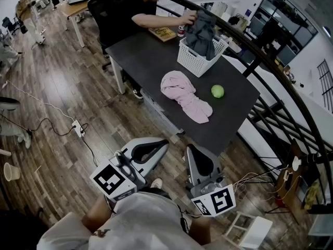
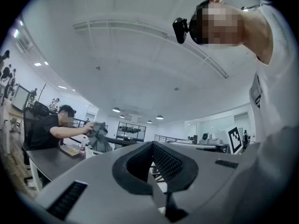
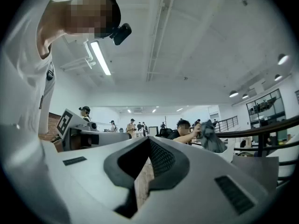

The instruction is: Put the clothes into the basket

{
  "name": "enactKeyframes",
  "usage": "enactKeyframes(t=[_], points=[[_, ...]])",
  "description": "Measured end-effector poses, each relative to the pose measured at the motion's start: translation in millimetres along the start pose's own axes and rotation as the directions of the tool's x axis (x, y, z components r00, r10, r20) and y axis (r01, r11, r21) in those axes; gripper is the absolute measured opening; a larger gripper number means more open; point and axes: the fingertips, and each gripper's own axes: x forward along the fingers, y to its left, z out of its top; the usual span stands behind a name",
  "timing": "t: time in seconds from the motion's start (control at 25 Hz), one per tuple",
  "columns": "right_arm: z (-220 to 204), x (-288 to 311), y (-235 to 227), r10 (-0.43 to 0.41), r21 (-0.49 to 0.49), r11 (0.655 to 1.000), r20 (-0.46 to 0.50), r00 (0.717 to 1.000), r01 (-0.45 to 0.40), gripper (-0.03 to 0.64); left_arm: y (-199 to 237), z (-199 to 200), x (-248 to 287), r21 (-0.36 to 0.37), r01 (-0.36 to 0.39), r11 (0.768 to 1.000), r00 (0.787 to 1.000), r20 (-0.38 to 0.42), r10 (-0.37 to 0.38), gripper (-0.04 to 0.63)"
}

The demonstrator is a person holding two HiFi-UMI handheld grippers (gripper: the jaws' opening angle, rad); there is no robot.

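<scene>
Right, pink cloth is lying crumpled mid-table: bunched up at the far end, tailing off flatter toward the near edge. It's out in the open, near the basket but not in it. Grey cloth sticks up out of the basket, w/ a seated person's hand on top of it. Count: 2 cloths, 1 white slatted basket, 1 green ball just beside the pink one, 1 book and 1 bottle at the far side. My left gripper & right gripper sit side by side off the table's near edge, apart from everything. Both have jaws closed, nothing between them.
</scene>
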Motion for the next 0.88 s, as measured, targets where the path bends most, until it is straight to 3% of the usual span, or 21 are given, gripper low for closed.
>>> enactKeyframes(t=[0.28, 0.64, 0.88], points=[[-2, -10, -2, -0.009, 0.008, 1.0, -0.004, 1.0, 0.009, 0.018, -7, -1, 3, 0.005, -0.004, 1.0, 1.0, 0.0, 0.004, 0.003], [-27, -28, -14, -0.028, -0.001, 1.0, -0.036, 0.999, 0.028, 0.02, -9, -14, 6, 0.002, -0.08, 0.997, 0.997, -0.017, 0.081, 0.003], [-39, -25, -29, -0.066, 0.051, 0.996, -0.065, 0.996, 0.07, 0.018, -6, -26, 11, -0.017, -0.074, 0.997, 0.996, -0.048, 0.073, 0.003]])
